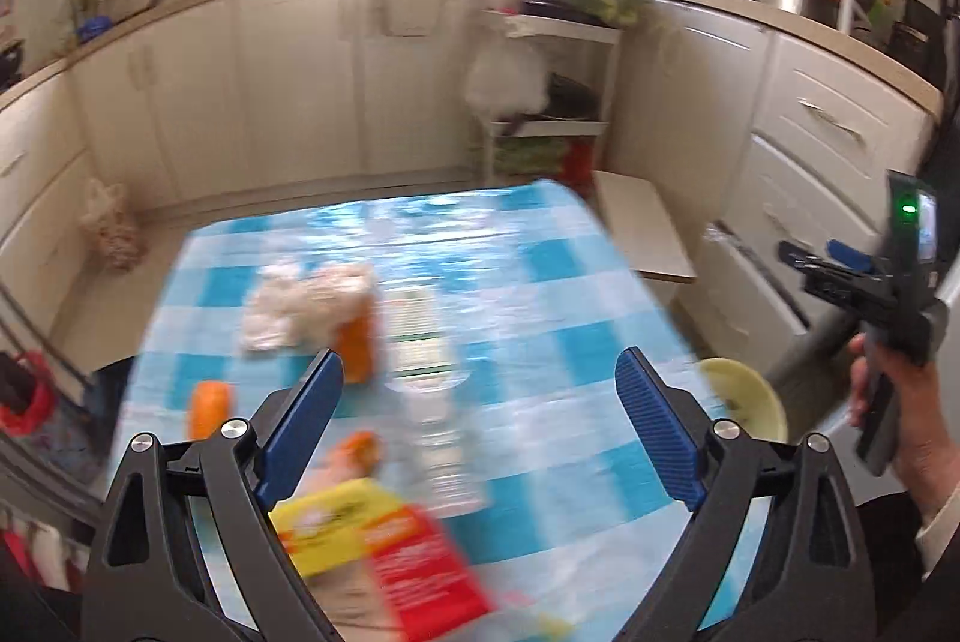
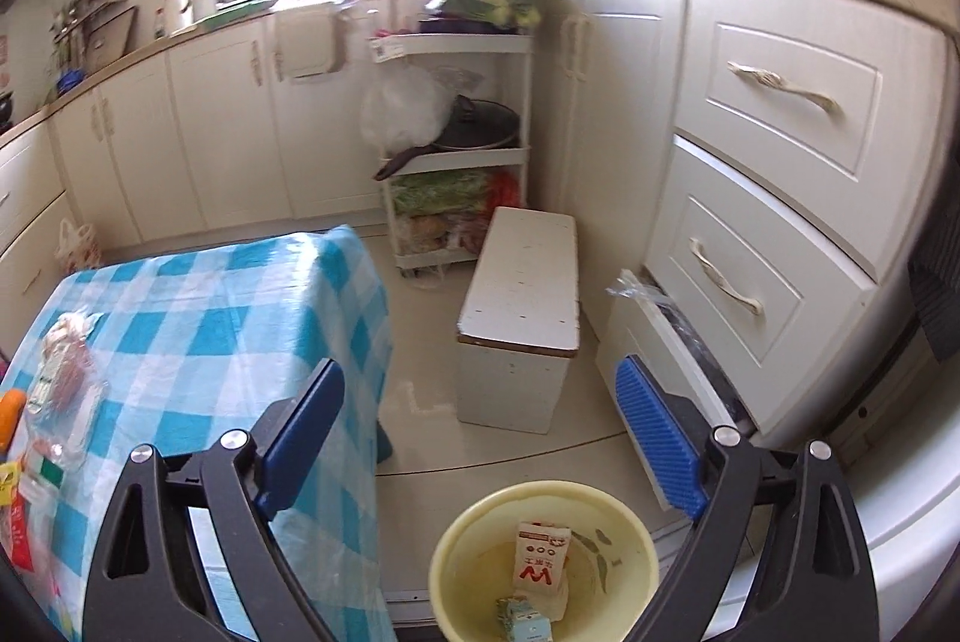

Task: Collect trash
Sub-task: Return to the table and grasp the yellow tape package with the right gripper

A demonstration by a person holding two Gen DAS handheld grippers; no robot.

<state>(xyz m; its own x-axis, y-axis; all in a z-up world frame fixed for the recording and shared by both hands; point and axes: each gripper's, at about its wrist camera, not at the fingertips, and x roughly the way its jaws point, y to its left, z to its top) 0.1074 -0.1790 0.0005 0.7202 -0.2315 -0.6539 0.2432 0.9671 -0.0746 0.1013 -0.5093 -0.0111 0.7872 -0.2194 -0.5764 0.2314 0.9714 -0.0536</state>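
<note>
Left tongs (image 1: 480,396): the blue ribbed pads are seen spread wide, with nothing between them, above the bench; the view is smeared by blur.
Right tongs (image 2: 483,423): the pads are seen spread wide and empty, above the floor and a pale yellow round plastic bucket (image 2: 630,522).
Right hand (image 1: 900,402): it is seen at the right edge of the left view, closed round the handle of its black tool.
Bench (image 2: 198,294): it is covered with a blue-and-white checked plastic cloth.
Trash on the bench: a crumpled white tissue wad (image 1: 300,300), a clear plastic bottle lying on its side (image 1: 438,390), an orange lump (image 1: 210,405), a yellow wrapper (image 1: 327,528) and a red packet (image 1: 426,570) are seen; their print is too blurred to be read.
Trash in the bucket: a white-and-red carton (image 2: 540,561) marked with a large red "W" and small characters that cannot be read is seen, with a small teal carton (image 2: 522,615) below it.
Bucket's place: it stands on the floor just beside the bench's corner.
White wooden stool (image 2: 522,294): it stands on the floor beyond the bucket, near the cream drawers (image 2: 780,102).
</note>
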